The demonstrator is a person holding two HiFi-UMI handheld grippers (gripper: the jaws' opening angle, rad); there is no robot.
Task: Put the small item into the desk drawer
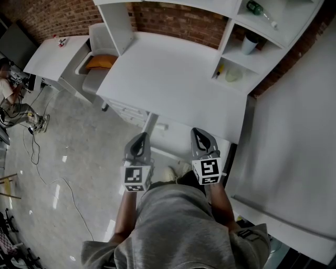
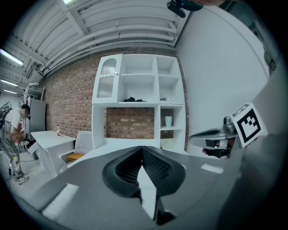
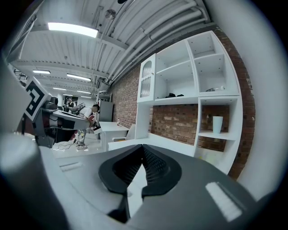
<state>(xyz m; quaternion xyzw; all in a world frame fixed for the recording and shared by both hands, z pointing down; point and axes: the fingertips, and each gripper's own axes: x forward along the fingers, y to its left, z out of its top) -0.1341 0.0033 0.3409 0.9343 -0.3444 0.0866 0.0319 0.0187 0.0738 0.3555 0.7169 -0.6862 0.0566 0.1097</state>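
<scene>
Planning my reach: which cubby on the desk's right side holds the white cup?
The cubby just under the green bottle; the cup stands upright there.

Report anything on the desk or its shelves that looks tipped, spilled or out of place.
Only one thing stands out: a green bottle on an upper shelf appears to lie on its side rather than stand. The white cup below it stands upright, and the desk top shows no spill.

Left claw (image 1: 141,137), right claw (image 1: 201,134) (both closed)
</scene>
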